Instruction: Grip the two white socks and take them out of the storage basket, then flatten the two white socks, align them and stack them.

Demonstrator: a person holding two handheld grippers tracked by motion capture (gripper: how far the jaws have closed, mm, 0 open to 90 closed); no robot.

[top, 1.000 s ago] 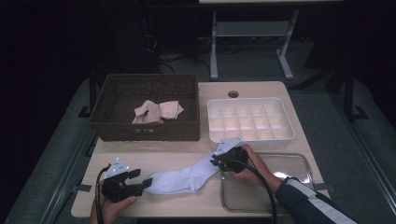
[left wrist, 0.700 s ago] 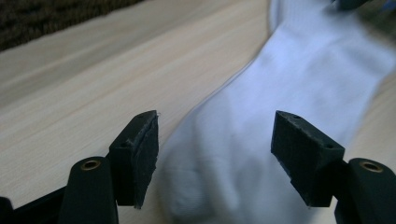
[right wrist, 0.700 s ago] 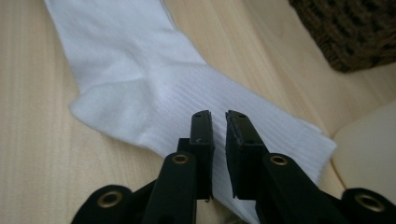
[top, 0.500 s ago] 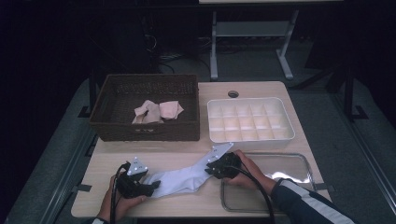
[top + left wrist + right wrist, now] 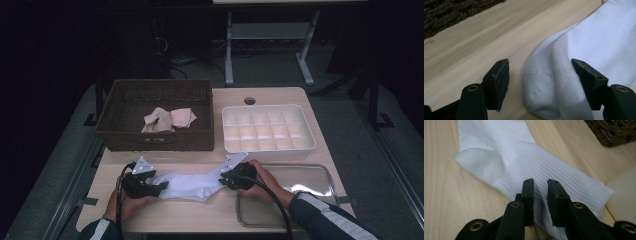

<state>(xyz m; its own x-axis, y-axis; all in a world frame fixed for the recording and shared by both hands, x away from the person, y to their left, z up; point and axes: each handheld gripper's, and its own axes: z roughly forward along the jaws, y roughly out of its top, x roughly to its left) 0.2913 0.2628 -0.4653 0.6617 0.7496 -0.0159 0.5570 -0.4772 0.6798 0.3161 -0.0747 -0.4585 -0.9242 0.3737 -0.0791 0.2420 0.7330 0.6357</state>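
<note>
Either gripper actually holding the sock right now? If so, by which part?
Nothing held. Left gripper is open around the white sock's toe; right gripper sits over the ribbed cuff, jaws slightly apart, no fabric pinched.

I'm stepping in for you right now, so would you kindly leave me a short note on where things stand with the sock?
Left hand-held gripper: open, jaws astride the toe end of the white sock, pads not pressing yet.
Right hand-held gripper: jaws narrow with a gap between them, over the ribbed cuff; I cannot tell whether any fabric is pinched.
The sock lies flat on the table, in front of the wicker basket, which holds pinkish cloth. The white divider tray looks empty; a metal tray sits front right.
Done: sock laid out. Left: probably grip the toe, fold and stow it.
</note>
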